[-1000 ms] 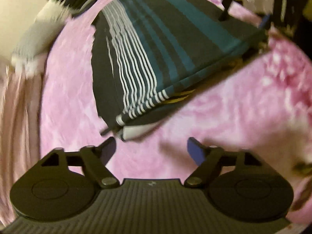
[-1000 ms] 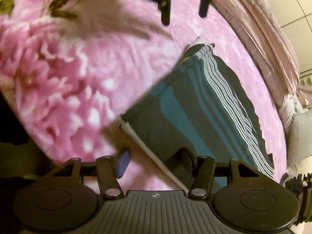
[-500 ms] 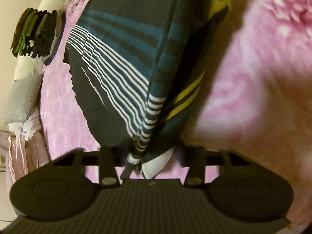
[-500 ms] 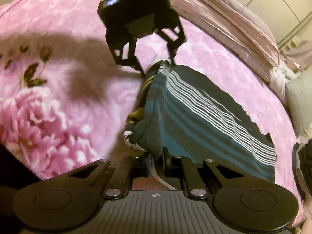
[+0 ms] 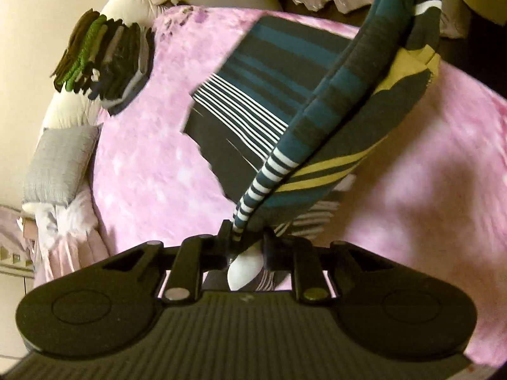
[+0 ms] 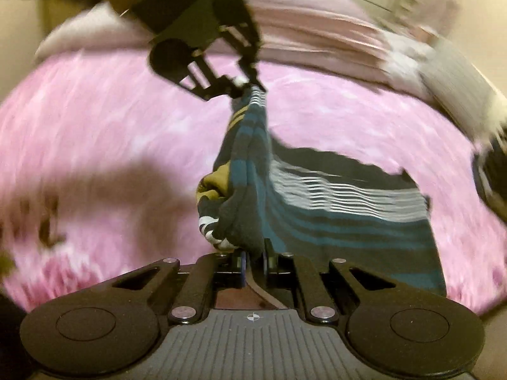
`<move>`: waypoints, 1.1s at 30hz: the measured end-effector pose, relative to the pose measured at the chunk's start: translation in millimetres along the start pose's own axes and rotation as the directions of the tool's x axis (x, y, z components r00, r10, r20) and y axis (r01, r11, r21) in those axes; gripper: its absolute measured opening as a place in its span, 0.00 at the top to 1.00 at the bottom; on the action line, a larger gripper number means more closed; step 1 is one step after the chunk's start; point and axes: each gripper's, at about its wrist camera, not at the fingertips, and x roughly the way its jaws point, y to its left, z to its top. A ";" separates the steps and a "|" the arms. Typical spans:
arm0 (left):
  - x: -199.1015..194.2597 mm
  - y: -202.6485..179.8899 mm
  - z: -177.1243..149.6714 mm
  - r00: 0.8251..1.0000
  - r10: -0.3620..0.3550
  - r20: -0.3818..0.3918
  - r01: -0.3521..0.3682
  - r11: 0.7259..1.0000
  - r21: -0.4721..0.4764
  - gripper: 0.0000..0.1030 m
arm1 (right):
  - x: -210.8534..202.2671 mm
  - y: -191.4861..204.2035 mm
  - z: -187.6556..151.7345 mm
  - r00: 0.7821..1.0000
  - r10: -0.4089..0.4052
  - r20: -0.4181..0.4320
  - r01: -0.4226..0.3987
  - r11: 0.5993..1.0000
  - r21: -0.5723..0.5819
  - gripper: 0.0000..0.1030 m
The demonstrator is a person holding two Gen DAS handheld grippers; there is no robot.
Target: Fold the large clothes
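Fingers of the left gripper [image 5: 245, 242] are clenched on one end of the striped garment's [image 5: 259, 95] lifted edge; the right gripper [image 6: 253, 261] pinches the other end. That edge runs taut between the two, raised off the pink blanket [image 5: 152, 164], its long axis going straight from one gripper to the other. From the raised edge the rest of the garment slopes down and lies flat on the blanket, on the side nearer the pillows. Neither hand looks nearer; each holds its own corner. My guess: the next move carries both corners together over the flat part, toward its far edge, to make a fold.

Along the blanket's left edge in the left wrist view sit a grey pillow [image 5: 60, 164] and a stack of folded clothes [image 5: 104, 63], with a white pillow behind them. Right wrist view is motion-blurred; a pale pink bedcover [image 6: 317, 41] runs along the blanket's far edge.
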 end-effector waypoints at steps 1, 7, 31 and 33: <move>4.6 14.9 11.6 1.000 -0.008 0.000 0.008 1.000 0.001 0.85 | -6.0 -17.1 2.7 1.000 -0.001 0.011 0.000 0.999 0.053 0.95; 58.2 94.2 91.5 0.997 -0.072 -0.019 0.073 0.996 0.043 0.85 | -23.4 -127.4 3.6 0.998 0.006 0.064 -0.025 0.955 0.296 0.95; 267.6 213.6 156.0 0.937 -0.333 -0.106 0.281 0.898 -0.339 0.70 | 43.9 -355.6 -125.3 0.998 0.054 0.016 -0.039 0.447 0.893 0.83; 258.9 219.4 147.2 0.929 -0.366 -0.061 0.300 0.838 -0.455 0.70 | 33.9 -352.1 -123.8 0.999 0.026 0.021 -0.030 0.428 0.903 0.83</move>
